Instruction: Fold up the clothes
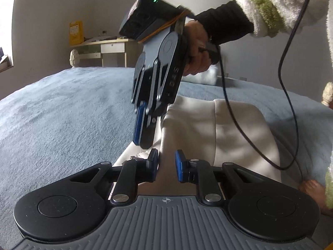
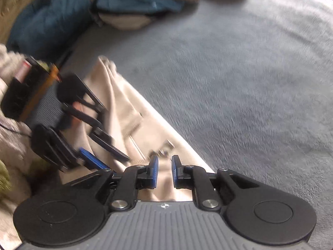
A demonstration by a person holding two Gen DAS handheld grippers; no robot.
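Note:
A cream garment (image 1: pixel 229 129) with a metal fastener lies spread on a blue-grey fleece blanket (image 1: pixel 62 108). At the bottom of the left wrist view, my left gripper (image 1: pixel 167 167) has its fingers close together with a raised edge of the cream cloth between them. Just beyond, a hand holds my right gripper (image 1: pixel 144 137) pointing down onto the same edge. In the blurred right wrist view, my right gripper (image 2: pixel 164 169) also has narrow-set fingers with the cream garment (image 2: pixel 116 108) between them. My left gripper (image 2: pixel 104 156) sits close on the left there.
A pile of blue and beige clothes (image 2: pixel 135 4) lies at the far side of the blanket (image 2: pixel 249 73). A black cable (image 1: pixel 291 83) hangs over the garment. A desk (image 1: pixel 108 48), a yellow box (image 1: pixel 76 32) and a bedpost (image 1: pixel 327 93) stand beyond the bed.

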